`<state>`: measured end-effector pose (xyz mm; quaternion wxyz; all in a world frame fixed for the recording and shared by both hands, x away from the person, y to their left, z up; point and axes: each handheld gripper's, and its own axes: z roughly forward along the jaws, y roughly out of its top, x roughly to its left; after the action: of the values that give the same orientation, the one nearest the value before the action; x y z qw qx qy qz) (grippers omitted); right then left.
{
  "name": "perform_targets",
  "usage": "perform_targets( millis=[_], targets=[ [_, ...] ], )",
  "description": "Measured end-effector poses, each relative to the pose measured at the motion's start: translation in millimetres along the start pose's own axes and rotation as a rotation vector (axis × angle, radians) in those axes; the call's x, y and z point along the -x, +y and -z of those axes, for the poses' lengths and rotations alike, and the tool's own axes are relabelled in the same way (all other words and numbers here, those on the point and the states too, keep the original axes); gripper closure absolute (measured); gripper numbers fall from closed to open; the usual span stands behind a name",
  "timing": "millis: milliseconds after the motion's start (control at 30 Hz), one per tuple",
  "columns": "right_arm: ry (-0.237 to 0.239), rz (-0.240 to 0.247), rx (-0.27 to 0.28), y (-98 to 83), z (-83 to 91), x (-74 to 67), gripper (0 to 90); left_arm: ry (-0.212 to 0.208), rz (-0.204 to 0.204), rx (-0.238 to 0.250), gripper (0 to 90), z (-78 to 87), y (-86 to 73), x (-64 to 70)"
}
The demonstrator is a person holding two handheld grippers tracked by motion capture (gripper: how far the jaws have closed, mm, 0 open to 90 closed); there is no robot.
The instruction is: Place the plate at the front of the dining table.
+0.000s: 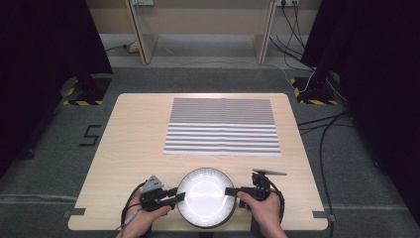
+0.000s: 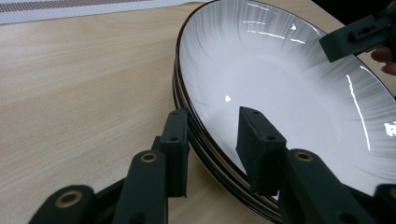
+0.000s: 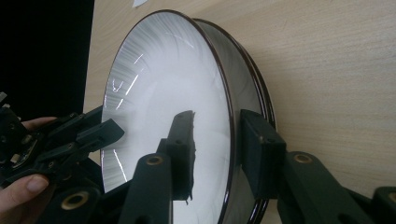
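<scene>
Plates point(image 1: 206, 196) (stacked) on pale wooden table point(image 1: 133, 144) over grey carpet point(image 1: 44, 158), left hand-held gripper point(image 1: 179, 197) clamping rim, right point(image 1: 231, 191) straddling it.

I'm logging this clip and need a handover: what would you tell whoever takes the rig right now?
Left gripper: shut on the top plate's left rim, one jaw inside, one outside.
Right gripper: straddles the right rim; whether it clamps is unclear.
The plates are stacked at the table's near edge; the striped mat lies bare beyond.
Done: rim gripped. Left, probably: lift the plate and set it down, perhaps on the mat.
</scene>
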<state>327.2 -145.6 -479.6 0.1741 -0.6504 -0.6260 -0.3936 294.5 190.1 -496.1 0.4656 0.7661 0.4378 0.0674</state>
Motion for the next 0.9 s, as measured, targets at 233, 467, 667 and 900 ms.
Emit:
perform_targets(
  millis=[233, 467, 667, 900],
  targets=[
    [-0.002, 0.008, 0.009, 0.1, 0.0, 7.8, 82.4, 0.019, -0.023, 0.015, 64.0, -2.4, -0.4, 1.2],
    [0.010, 0.007, 0.015, 0.3, -0.1, 9.9, 83.0, -0.003, -0.011, 0.030, 64.1, -1.5, -0.9, -1.5],
    [0.060, -0.020, 0.010, 2.6, 0.0, 15.2, 82.2, -0.053, 0.011, 0.081, 54.5, 6.5, 3.1, -4.1],
    [0.096, -0.042, -0.015, 5.3, 0.7, 19.4, 81.6, -0.078, 0.017, 0.157, 51.4, 27.4, 11.6, -8.2]
  ],
)
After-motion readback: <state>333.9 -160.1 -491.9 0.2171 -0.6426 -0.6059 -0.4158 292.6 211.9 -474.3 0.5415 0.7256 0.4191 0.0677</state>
